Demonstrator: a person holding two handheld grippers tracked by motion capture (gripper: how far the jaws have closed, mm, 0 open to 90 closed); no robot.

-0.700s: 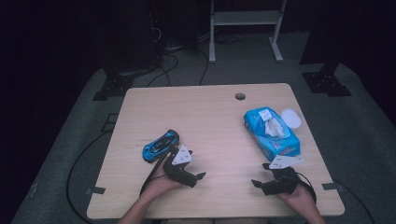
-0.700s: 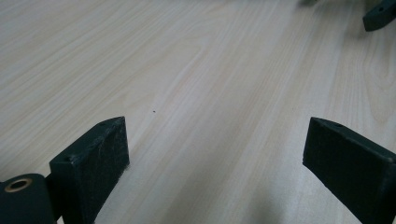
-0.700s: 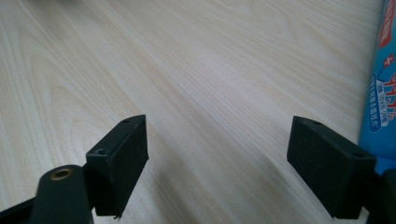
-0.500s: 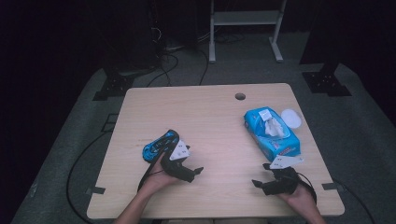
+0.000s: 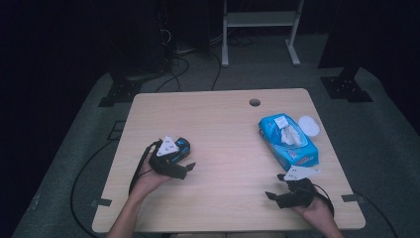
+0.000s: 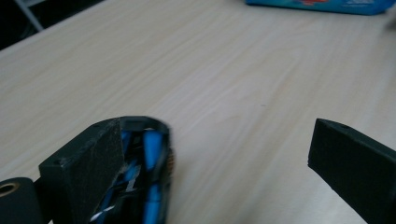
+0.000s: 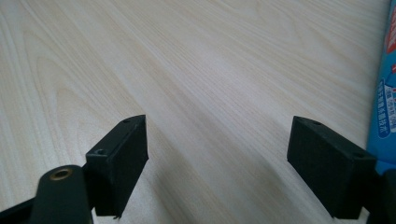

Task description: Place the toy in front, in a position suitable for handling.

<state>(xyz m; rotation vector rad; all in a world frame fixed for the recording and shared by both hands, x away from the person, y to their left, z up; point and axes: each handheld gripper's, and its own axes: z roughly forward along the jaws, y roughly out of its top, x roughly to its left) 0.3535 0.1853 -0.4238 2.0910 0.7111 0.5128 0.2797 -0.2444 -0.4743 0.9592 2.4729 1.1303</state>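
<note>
Blue toy car [image 5: 181,147] is seen at the left centre of the high view, on the pale wooden table [image 5: 223,129], half covered by the left gripper [image 5: 182,167] and its grey three-cornered plate. In the left gripper view the car [image 6: 144,186] is found at the lower left of the frame, pressed against the inner face of the left jaw, while the right jaw stands well apart at the lower right with bare table between. The jaws are thus wide open and nothing is clamped; the car is judged to be bracketed for a grasp not yet made, or merely nudged by one jaw. A low, forward-leaning hold on the gripper is shown, presumably so that the jaws can straddle the low body of the car.

Toward the right of the high view, a blue packet of wipes [image 5: 289,141] lies flat in the right centre of the frame, with a white round lid [image 5: 309,125] just beside its far end. At the lower right, the right gripper [image 5: 273,197] is held near the table edge, close to the packet but apart from it. In the right gripper view its jaws are spread wide over bare wood, holding nothing, with the packet [image 7: 384,93] along the right edge. This hand is judged to be parked in readiness.
</note>
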